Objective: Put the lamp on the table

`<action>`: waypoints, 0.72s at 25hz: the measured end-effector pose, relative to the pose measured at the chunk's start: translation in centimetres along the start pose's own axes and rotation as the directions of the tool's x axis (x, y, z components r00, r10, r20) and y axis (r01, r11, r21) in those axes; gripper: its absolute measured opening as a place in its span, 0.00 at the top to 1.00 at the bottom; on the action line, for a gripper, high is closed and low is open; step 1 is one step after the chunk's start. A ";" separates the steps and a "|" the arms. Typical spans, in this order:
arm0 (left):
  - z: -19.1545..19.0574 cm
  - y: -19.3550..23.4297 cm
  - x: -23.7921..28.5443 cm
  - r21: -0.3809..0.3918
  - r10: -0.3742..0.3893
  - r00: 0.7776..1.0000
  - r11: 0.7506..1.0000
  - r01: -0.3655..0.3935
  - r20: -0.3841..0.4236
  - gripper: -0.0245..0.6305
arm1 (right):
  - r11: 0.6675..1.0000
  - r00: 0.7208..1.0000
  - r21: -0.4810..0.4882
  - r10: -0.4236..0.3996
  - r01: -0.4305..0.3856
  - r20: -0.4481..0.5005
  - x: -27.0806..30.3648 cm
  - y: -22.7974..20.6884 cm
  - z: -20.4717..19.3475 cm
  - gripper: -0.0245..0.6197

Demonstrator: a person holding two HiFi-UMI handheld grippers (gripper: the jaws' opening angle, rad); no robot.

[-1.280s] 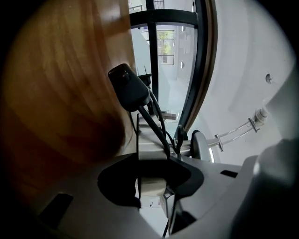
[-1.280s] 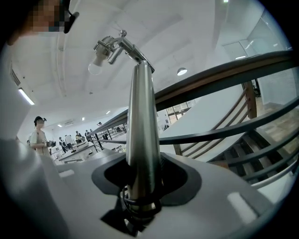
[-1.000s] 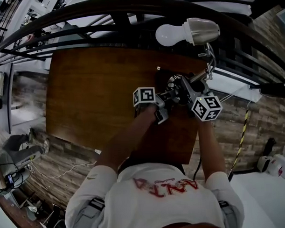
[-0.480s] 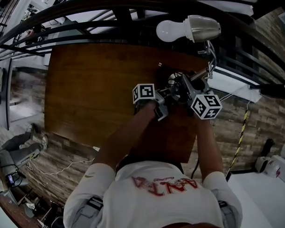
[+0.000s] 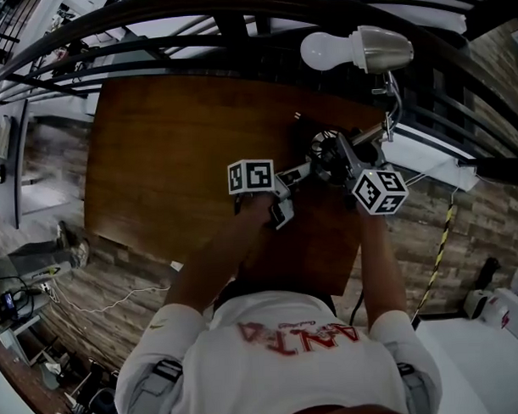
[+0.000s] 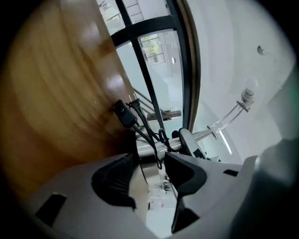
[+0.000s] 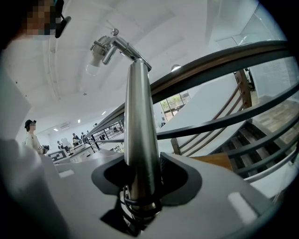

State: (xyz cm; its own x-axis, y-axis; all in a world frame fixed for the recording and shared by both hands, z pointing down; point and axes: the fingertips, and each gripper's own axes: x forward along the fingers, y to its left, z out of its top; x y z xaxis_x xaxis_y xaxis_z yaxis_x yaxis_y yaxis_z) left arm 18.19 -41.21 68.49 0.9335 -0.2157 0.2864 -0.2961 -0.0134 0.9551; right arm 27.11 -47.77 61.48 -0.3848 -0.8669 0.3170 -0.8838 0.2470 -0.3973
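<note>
My right claw is closed on the lamp, gripping its shiny metal stem low down, close to the foot. In the right gripper view both dark pads press on the stem, which rises straight up out of the claw and bends over at the top to the lamp's head.

From my head, the lamp's foot is over the far right part of a dark wooden table. I cannot tell whether the foot rests on the wood. The thin neck climbs from the foot and curves over, so that the silver shade and the white bulb hang beyond the far edge of the table, pointing left.

My left claw is just left of the lamp's foot, with its jaws apart. They have just been opening, and nothing is pinched between them. In the left gripper view the two dark pads of this claw stand wide, and through the gap I see the lamp's lower stem and its black cord. An inline switch on the cord lies on the wood in front of the lamp. The bulb is small at upper right.

Behind the lamp runs a dark curved railing.
</note>
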 end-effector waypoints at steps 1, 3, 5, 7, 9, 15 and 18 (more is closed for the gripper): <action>0.3 0.2 -0.9 0.037 0.030 0.999 0.999 -0.031 0.026 0.65 | 1.000 1.000 -0.004 0.000 0.000 -0.001 0.0 0.0 -0.1 0.68; 0.9 0.3 -2.6 0.101 0.073 0.995 0.992 -0.081 0.074 0.70 | 1.000 1.000 -0.013 0.000 0.000 -0.001 0.0 0.1 -0.2 0.68; 1.4 0.2 -3.9 0.149 0.098 0.989 0.982 -0.114 0.111 0.82 | 1.000 1.000 -0.025 -0.001 0.001 0.001 0.1 0.1 -0.3 0.68; 1.7 -0.2 -4.7 0.188 0.104 0.985 0.974 -0.129 0.137 0.89 | 0.999 1.000 -0.039 -0.007 0.007 0.004 0.1 0.1 -0.5 0.68; 1.9 -0.7 -5.5 0.229 0.099 0.982 0.964 -0.135 0.161 0.90 | 0.998 1.000 -0.059 -0.018 0.018 0.007 0.2 0.3 -0.8 0.68; 0.2 -0.3 -6.9 0.362 0.130 0.981 0.915 -0.175 0.146 0.90 | 0.987 0.999 -0.151 -0.050 0.051 0.010 0.7 1.2 -1.7 0.68; -1.7 0.0 -7.5 0.360 0.113 0.985 0.920 -0.153 0.129 0.90 | 0.980 0.999 -0.197 -0.039 0.038 0.003 0.7 1.8 -2.2 0.67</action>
State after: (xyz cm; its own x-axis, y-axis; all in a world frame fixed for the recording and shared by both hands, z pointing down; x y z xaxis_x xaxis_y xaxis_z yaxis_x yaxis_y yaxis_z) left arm 11.55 -37.98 66.52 0.8599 -0.3402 0.3805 -0.4882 -0.3308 0.8076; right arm 24.65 -46.98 62.94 -0.3498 -0.8769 0.3298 -0.9330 0.2940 -0.2077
